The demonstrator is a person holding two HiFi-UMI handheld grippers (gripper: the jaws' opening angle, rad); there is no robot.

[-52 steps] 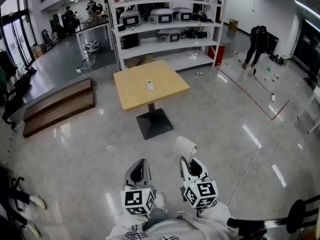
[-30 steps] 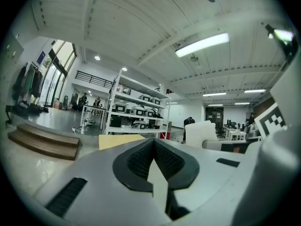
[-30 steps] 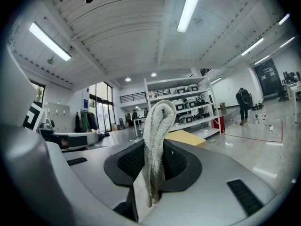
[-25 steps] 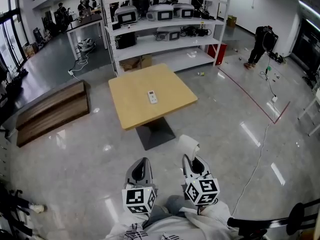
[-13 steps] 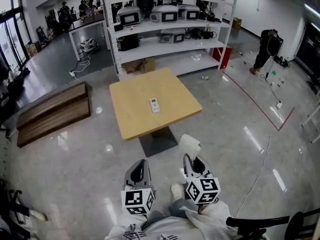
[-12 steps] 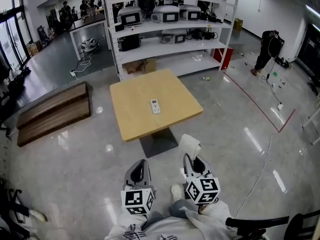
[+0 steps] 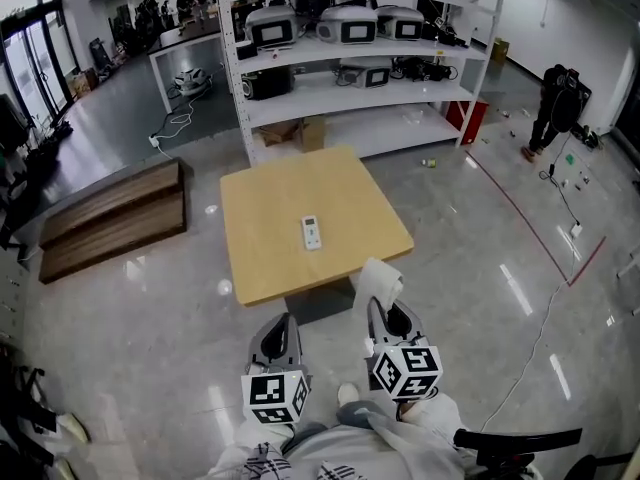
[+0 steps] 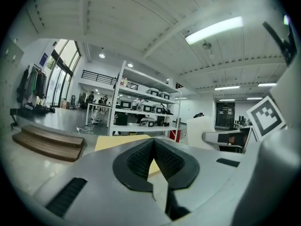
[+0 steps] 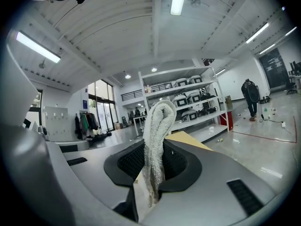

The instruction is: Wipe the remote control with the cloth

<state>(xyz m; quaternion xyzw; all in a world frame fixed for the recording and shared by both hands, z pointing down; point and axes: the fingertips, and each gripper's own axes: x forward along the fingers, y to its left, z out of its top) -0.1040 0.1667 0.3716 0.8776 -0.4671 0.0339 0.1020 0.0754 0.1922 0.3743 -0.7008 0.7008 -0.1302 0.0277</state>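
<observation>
Holds a folded white cloth (image 9: 157, 121) clamped in the right gripper (image 7: 383, 313); carries the left gripper (image 8: 154, 144) clenched on nothing. Faces the remote control (image 7: 312, 232) at mid-frame in the head view, above both grippers and well apart, on the tan table (image 7: 260, 268). Looks small, white, slim, long axis near vertical in the frame. Seems slightly nearer the left gripper.

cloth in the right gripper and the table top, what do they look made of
Cloth: probably white cotton terry, judging by its nubbly, looped, matte surface.
Table top: pale yellowish wood or wood-look laminate, smooth and matte; too far off to tell which.
</observation>
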